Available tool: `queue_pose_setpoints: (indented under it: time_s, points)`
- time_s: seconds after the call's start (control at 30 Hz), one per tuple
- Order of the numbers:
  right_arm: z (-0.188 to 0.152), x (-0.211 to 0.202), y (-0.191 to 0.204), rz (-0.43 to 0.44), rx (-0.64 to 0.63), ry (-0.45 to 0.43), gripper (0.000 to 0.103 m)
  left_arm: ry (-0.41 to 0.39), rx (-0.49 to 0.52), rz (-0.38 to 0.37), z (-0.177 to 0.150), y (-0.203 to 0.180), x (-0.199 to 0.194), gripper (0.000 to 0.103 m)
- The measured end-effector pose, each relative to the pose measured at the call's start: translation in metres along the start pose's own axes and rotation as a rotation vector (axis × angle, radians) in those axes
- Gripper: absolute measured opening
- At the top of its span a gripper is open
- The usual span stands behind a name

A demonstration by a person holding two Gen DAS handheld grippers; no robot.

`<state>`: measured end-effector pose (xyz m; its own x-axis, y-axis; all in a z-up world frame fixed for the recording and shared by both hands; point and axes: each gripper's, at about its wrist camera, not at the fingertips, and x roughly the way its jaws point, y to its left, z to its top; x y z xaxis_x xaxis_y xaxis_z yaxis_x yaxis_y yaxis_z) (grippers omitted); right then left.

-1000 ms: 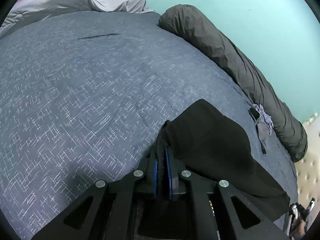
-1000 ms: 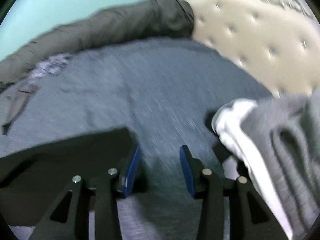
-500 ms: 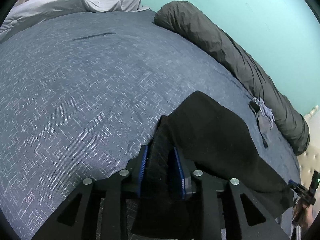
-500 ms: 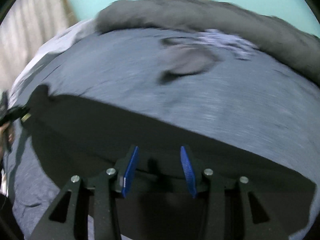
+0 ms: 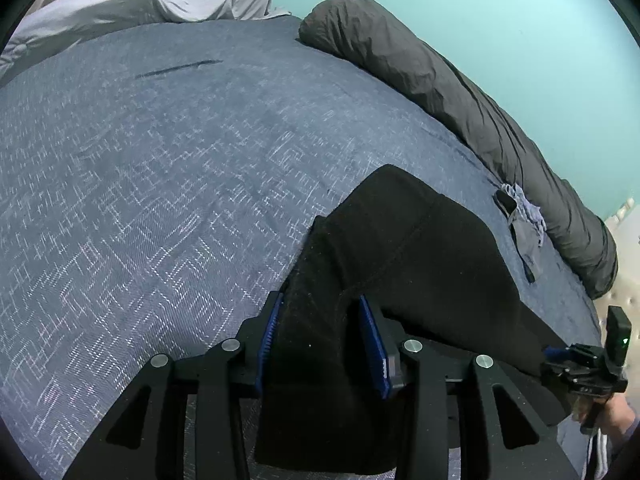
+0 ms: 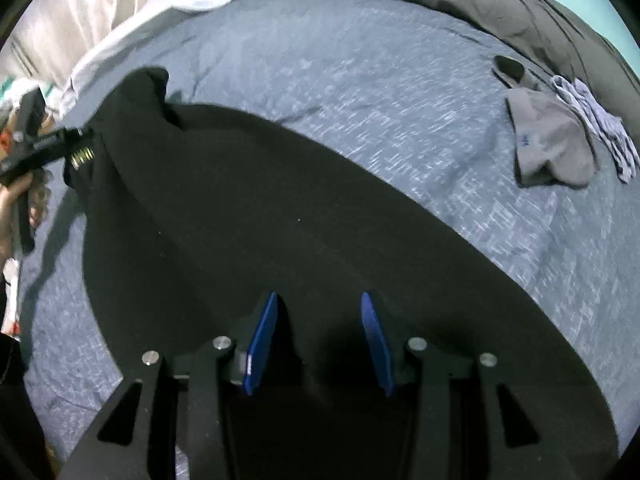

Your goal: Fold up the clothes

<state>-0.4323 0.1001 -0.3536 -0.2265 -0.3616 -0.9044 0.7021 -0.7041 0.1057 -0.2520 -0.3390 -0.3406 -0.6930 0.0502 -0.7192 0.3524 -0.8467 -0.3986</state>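
Note:
A black garment (image 5: 420,248) lies spread on the blue patterned bed cover (image 5: 160,184). My left gripper (image 5: 320,320) sits at one end of it. Its jaws are opening, and a band of the black cloth lies loose between the blue pads (image 5: 270,334). My right gripper (image 6: 318,320) hovers low over the other end of the black garment (image 6: 280,216). Its jaws are closing, with black cloth under and between them but not pinched. Each gripper also shows in the other view: the right gripper (image 5: 560,354) and the left gripper (image 6: 78,146), each in a hand.
A grey sock (image 6: 552,148) and a striped cloth (image 6: 592,120) lie near a rolled dark grey duvet (image 5: 460,92) along the teal wall. A light grey sheet (image 5: 140,4) bunches at the far end. A tufted headboard (image 5: 628,240) stands at the right.
My left jaws, shut on the black cloth's edge before, have spread apart. The right gripper swung from the headboard side and a grey-white pile over to the black garment, and its jaws narrowed.

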Motion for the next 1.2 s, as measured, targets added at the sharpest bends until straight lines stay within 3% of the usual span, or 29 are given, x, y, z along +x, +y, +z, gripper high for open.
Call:
queue_pose_setpoints:
  time_s: [0.1, 0.2, 0.47, 0.67, 0.73, 0.93, 1.13, 1.2]
  points:
    - [0.002, 0.004, 0.001, -0.007, -0.011, 0.018, 0.008, 0.001, -0.004, -0.007, 0.000, 0.001, 0.000, 0.042]
    - [0.007, -0.004, -0.003, -0.014, -0.003, -0.007, 0.003, 0.000, -0.007, -0.013, 0.000, 0.001, -0.002, 0.043]
    - [0.033, -0.045, -0.024, -0.105, 0.061, -0.149, 0.003, -0.002, -0.014, -0.025, -0.001, 0.006, -0.007, 0.043]
    - [0.051, -0.014, -0.038, -0.200, 0.147, -0.105, 0.003, 0.013, 0.011, -0.034, -0.002, 0.004, -0.005, 0.042]
    - [0.055, 0.000, -0.042, -0.220, 0.170, -0.085, 0.002, 0.019, 0.035, -0.040, -0.002, 0.001, -0.003, 0.025]
    - [0.051, -0.005, -0.052, -0.276, 0.219, -0.123, 0.002, 0.018, -0.014, -0.102, 0.002, 0.012, -0.007, 0.017]
    - [0.019, -0.046, -0.045, -0.206, 0.282, -0.235, 0.004, 0.006, -0.042, -0.109, 0.008, 0.016, -0.020, 0.018]
    - [0.002, -0.056, -0.039, -0.166, 0.319, -0.263, 0.012, 0.002, -0.037, -0.107, 0.007, 0.016, -0.025, 0.019]
